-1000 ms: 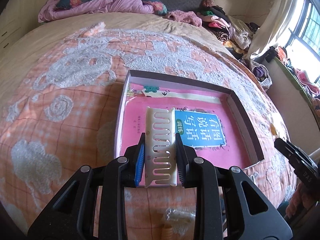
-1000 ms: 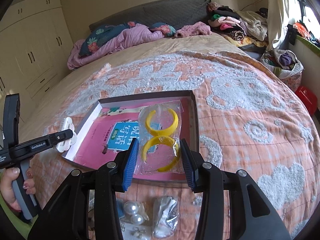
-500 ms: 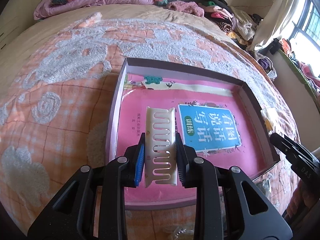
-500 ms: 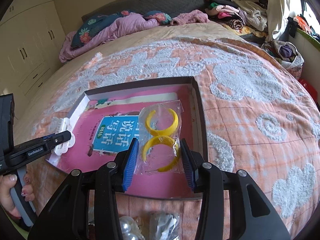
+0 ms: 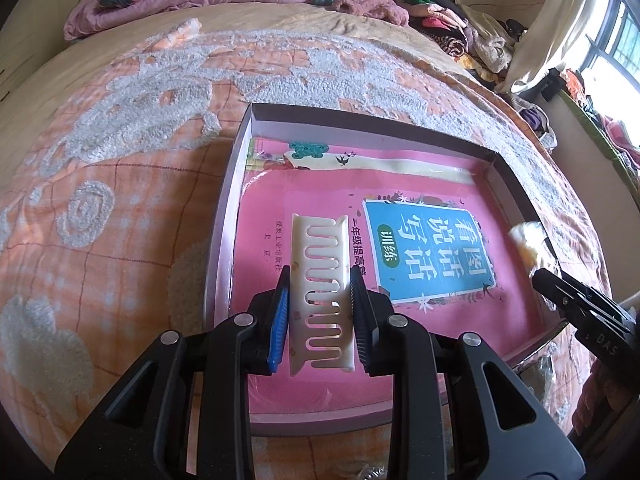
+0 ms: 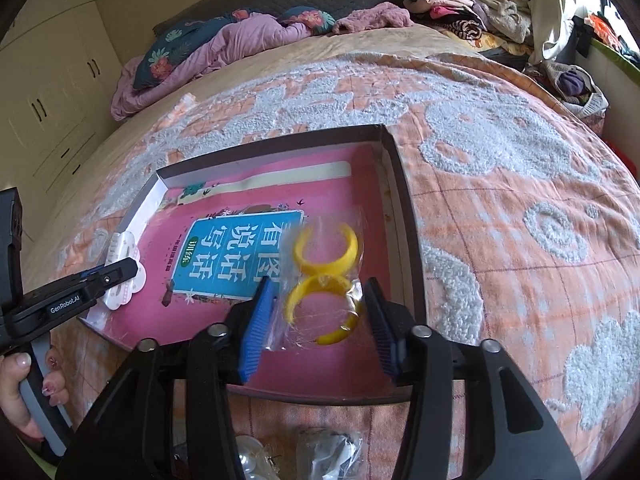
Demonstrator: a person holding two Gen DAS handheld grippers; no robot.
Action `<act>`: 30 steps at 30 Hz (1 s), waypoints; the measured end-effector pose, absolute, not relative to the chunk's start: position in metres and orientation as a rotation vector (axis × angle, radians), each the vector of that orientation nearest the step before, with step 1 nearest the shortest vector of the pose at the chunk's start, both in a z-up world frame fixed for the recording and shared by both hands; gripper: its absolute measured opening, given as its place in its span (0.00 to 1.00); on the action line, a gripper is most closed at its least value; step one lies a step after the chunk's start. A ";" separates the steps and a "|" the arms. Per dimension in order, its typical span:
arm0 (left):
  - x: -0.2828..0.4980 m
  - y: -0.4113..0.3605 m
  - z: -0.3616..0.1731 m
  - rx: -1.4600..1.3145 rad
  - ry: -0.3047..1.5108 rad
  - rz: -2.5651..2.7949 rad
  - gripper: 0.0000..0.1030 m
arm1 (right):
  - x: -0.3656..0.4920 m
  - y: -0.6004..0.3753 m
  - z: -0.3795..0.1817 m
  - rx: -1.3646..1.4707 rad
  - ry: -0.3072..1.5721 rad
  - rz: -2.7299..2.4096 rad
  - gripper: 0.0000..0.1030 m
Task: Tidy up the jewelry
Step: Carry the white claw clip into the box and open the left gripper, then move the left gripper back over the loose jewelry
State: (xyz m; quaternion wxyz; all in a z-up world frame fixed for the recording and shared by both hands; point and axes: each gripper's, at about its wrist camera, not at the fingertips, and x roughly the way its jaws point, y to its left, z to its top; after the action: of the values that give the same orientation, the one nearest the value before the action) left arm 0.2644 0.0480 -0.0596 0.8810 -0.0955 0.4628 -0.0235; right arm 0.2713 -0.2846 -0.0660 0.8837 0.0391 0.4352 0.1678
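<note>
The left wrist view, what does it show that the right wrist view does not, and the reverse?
Only the left wrist view shows the slotted face of the cream hair clip, pinched in the left gripper.

Only the right wrist view shows the right gripper with its jaws opening around the bag of yellow bangles, a hand on the other gripper's handle, and the wardrobe.

Both show the shallow box holding the pink book, on the bedspread.

Bright window daylight, fisheye-warped edges
</note>
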 end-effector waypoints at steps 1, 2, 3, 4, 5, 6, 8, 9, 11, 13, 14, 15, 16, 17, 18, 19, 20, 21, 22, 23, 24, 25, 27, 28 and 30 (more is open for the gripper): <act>0.265 0.048 -0.060 -0.199 0.965 -0.049 0.20 | 0.270 -0.285 -0.065 0.082 0.902 0.350 0.47; 0.265 0.048 -0.060 -0.198 0.966 -0.047 0.20 | 0.269 -0.286 -0.064 0.086 0.898 0.352 0.50; 0.265 0.048 -0.060 -0.196 0.966 -0.044 0.22 | 0.268 -0.288 -0.062 0.088 0.894 0.350 0.53; 0.264 0.048 -0.059 -0.196 0.963 -0.043 0.25 | 0.266 -0.289 -0.060 0.092 0.887 0.350 0.54; 0.263 0.048 -0.058 -0.197 0.960 -0.042 0.32 | 0.265 -0.290 -0.058 0.094 0.882 0.351 0.57; 0.263 0.048 -0.057 -0.197 0.957 -0.041 0.34 | 0.263 -0.292 -0.055 0.097 0.873 0.351 0.59; 0.261 0.049 -0.054 -0.198 0.951 -0.039 0.36 | 0.259 -0.295 -0.049 0.101 0.855 0.350 0.64; 0.260 0.050 -0.053 -0.197 0.948 -0.034 0.40 | 0.256 -0.297 -0.045 0.104 0.844 0.351 0.65; 0.257 0.051 -0.049 -0.195 0.940 -0.027 0.49 | 0.250 -0.301 -0.037 0.110 0.823 0.351 0.72; 0.254 0.052 -0.043 -0.199 0.931 -0.026 0.53 | 0.245 -0.303 -0.029 0.112 0.802 0.351 0.76; 0.252 0.052 -0.040 -0.204 0.925 -0.027 0.56 | 0.242 -0.305 -0.025 0.113 0.792 0.351 0.78; 0.249 0.053 -0.036 -0.209 0.915 -0.026 0.63 | 0.240 -0.306 -0.022 0.113 0.783 0.351 0.79; 0.247 0.054 -0.032 -0.211 0.906 -0.023 0.66 | 0.239 -0.307 -0.019 0.113 0.777 0.352 0.79; 0.243 0.055 -0.027 -0.216 0.895 -0.021 0.69 | 0.236 -0.309 -0.015 0.113 0.768 0.352 0.80; 0.241 0.055 -0.024 -0.220 0.890 -0.019 0.72 | 0.233 -0.310 -0.011 0.116 0.760 0.354 0.80; 0.239 0.056 -0.020 -0.226 0.883 -0.016 0.75 | 0.230 -0.311 -0.008 0.118 0.753 0.355 0.81; 0.234 0.058 -0.015 -0.231 0.872 -0.012 0.78 | 0.227 -0.313 -0.004 0.119 0.744 0.356 0.81; 0.232 0.059 -0.012 -0.233 0.865 -0.010 0.80 | 0.224 -0.314 -0.001 0.119 0.738 0.358 0.82; 0.229 0.060 -0.008 -0.235 0.857 -0.006 0.81 | 0.221 -0.315 0.002 0.120 0.732 0.360 0.82; 0.226 0.061 -0.005 -0.237 0.850 -0.004 0.83 | 0.217 -0.316 0.005 0.122 0.724 0.364 0.83; 0.222 0.062 -0.001 -0.242 0.840 -0.002 0.84 | 0.215 -0.317 0.008 0.121 0.718 0.364 0.84; 0.219 0.063 0.003 -0.245 0.835 -0.001 0.85 | 0.212 -0.319 0.011 0.122 0.711 0.364 0.84; 0.212 0.064 0.009 -0.247 0.821 0.003 0.86 | 0.207 -0.321 0.015 0.125 0.702 0.367 0.86; 0.209 0.065 0.011 -0.248 0.815 0.003 0.86 | 0.205 -0.322 0.017 0.125 0.698 0.368 0.86; 0.201 0.066 0.017 -0.249 0.801 0.004 0.86 | 0.199 -0.324 0.021 0.125 0.687 0.369 0.87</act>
State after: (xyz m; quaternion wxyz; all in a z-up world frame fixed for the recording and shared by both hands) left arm 0.2007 0.0657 0.0172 0.9133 -0.1208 0.3889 0.0020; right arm 0.1992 -0.3245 0.0212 0.9230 0.0609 0.3348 0.1797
